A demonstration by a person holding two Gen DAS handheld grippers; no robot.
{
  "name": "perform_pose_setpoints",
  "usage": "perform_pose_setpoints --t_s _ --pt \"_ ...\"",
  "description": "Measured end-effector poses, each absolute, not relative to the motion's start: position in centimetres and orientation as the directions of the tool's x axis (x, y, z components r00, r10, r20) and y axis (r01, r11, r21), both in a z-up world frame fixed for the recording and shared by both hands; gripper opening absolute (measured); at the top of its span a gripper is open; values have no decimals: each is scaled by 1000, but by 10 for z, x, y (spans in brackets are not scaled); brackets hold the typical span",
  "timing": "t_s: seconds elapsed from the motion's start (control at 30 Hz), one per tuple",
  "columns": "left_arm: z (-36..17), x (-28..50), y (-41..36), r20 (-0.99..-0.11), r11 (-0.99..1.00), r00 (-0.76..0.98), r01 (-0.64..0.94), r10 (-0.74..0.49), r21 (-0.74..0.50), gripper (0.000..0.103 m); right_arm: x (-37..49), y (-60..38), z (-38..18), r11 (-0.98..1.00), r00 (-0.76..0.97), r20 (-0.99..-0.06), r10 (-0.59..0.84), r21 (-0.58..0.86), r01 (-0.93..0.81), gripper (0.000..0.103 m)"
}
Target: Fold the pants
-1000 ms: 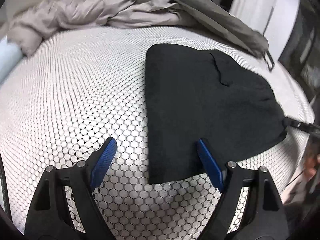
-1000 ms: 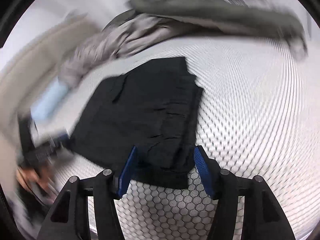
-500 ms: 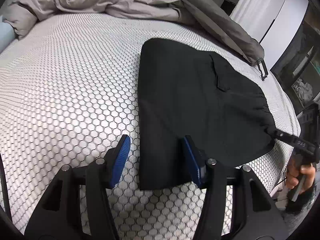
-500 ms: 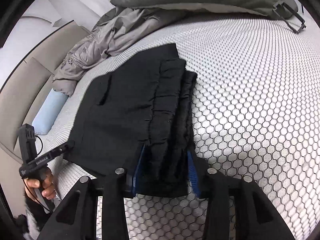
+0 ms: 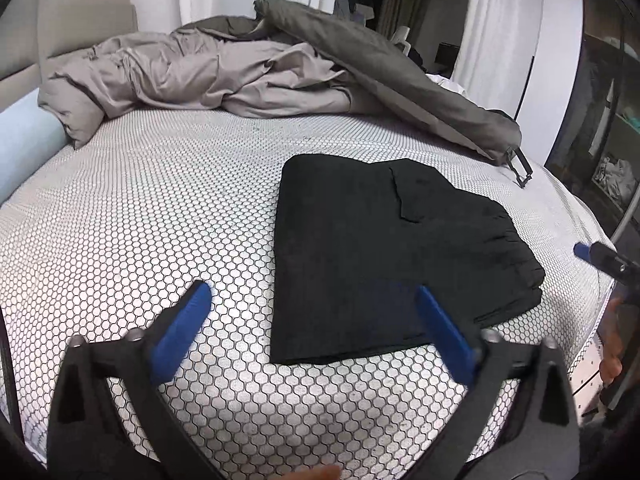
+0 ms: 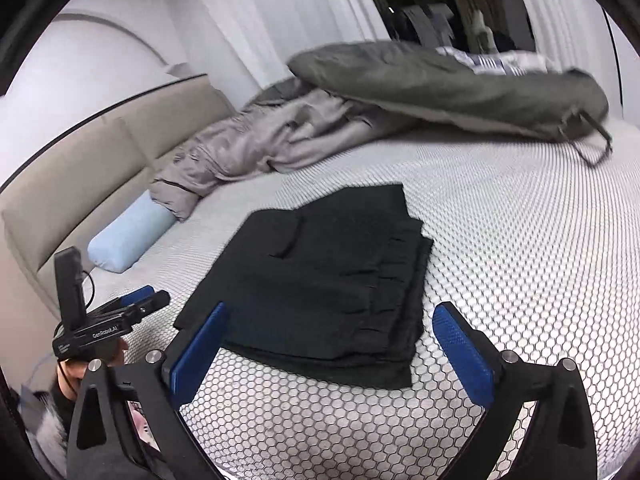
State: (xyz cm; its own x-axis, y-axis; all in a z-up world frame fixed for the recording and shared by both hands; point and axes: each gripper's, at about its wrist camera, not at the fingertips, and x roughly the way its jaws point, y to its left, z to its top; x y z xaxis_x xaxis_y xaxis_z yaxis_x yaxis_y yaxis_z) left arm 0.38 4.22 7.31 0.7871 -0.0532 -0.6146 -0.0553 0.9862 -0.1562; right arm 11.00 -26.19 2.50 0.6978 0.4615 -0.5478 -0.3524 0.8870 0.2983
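The black pants [image 5: 380,248] lie folded into a flat rectangle on the honeycomb-patterned mattress [image 5: 160,220]; they also show in the right wrist view [image 6: 332,280], with the gathered waistband stacked at the near right edge. My left gripper [image 5: 310,306] is open and empty, raised just short of the pants' near edge. My right gripper [image 6: 330,326] is open and empty, raised above the near waistband edge. The left gripper also shows in the right wrist view [image 6: 136,306], at the left, held by a hand.
A crumpled grey duvet [image 5: 208,76] and a dark olive cover [image 5: 400,80] lie along the far side of the bed. A light blue pillow [image 6: 128,236] sits against the beige headboard [image 6: 100,152]. A wardrobe [image 5: 608,140] stands at the right.
Both grippers opened wide and pulled back and up from the pants. The right gripper let go of the waistband edge, and the pants lie still.
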Motion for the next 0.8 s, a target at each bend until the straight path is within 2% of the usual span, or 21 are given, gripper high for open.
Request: perform_pose_setpoints --t_s 0.13,0.37,0.8 --pt "79 -2 29 -589 991 807 -46 -36 -124 102 91 -257 23 879 739 -475 477 263 -398 103" --pt "83 -15 19 -563 990 826 -52 -30 -130 102 73 -254 12 885 754 -464 465 203 -420 103" --pt "82 -19 3 -551 997 834 -20 -26 -78 102 62 -254 9 888 779 -428 458 177 -425 103"
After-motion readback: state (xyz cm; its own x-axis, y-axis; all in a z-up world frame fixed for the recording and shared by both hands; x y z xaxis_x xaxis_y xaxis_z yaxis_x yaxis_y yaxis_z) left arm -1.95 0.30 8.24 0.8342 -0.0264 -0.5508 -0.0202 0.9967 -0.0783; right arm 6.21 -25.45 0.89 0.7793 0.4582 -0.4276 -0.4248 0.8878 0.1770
